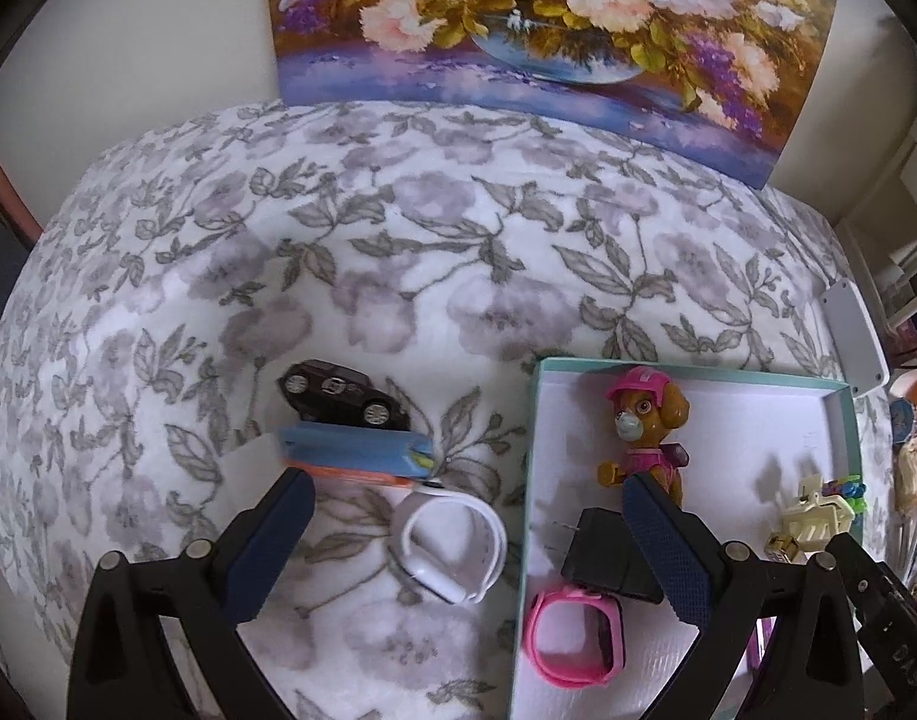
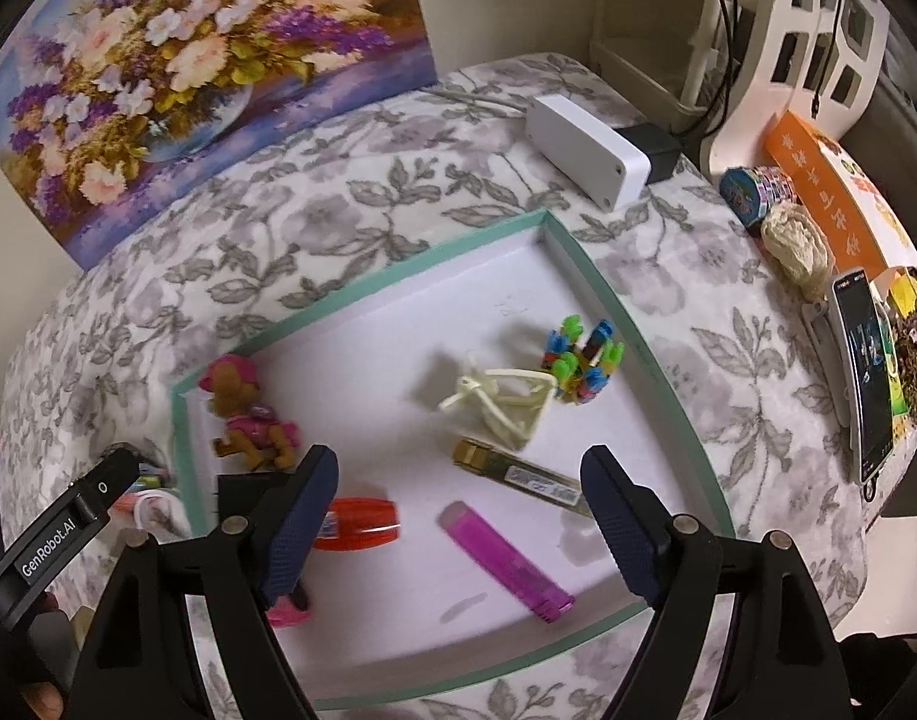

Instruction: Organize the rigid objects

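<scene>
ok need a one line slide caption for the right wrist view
Open right tool hovering over the teal-rimmed white tray holding a magenta plastic lighter.

A floral grey-and-white cloth (image 1: pixel 434 228) covers the surface; a flower painting (image 1: pixel 542 18) leans against the pale wall (image 1: pixel 158 30), white shelving (image 2: pixel 818 30) at right.

Soft, even indoor light w/ faint shadows inside the tray (image 2: pixel 650 324). Fisheye bends edges; corners vignetted black. Slight blur overall.

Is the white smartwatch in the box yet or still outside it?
Outside. The white smartwatch lies on the floral cloth, left of the teal-rimmed box, between the left tool's open fingers.
</scene>
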`<state>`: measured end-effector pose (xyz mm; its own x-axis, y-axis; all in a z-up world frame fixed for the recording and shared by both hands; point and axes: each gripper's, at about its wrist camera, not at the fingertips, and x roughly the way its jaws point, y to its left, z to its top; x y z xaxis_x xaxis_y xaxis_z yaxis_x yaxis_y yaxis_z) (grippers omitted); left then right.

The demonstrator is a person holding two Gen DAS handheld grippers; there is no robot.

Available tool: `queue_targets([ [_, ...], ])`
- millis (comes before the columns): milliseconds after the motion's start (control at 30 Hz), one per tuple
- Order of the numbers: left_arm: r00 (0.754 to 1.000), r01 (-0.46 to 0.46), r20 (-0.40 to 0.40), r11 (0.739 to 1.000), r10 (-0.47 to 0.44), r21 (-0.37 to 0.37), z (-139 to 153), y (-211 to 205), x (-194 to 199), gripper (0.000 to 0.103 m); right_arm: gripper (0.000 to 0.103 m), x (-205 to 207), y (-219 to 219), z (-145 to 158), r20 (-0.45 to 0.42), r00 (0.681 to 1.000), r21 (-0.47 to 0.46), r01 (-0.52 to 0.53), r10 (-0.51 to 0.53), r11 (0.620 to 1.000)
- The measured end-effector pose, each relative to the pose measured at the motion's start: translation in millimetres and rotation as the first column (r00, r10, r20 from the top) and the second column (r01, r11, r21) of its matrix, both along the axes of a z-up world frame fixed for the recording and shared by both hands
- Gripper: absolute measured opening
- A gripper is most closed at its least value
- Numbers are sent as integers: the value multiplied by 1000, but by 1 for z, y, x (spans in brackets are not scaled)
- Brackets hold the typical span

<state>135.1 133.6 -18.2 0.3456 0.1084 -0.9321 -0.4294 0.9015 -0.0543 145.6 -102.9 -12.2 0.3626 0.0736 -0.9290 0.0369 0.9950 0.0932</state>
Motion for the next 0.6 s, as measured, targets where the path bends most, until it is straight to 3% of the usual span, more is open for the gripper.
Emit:
queue_targets([
  [300, 998, -51, 22, 999, 51, 13, 24, 34, -23, 103, 84, -13, 24, 19, 43, 999, 8, -33, 33, 999],
  [600, 985, -173, 4, 985, 173, -30, 21, 84, -61, 103, 84, -29, 74, 16, 29, 990, 1, -138, 138, 990],
])
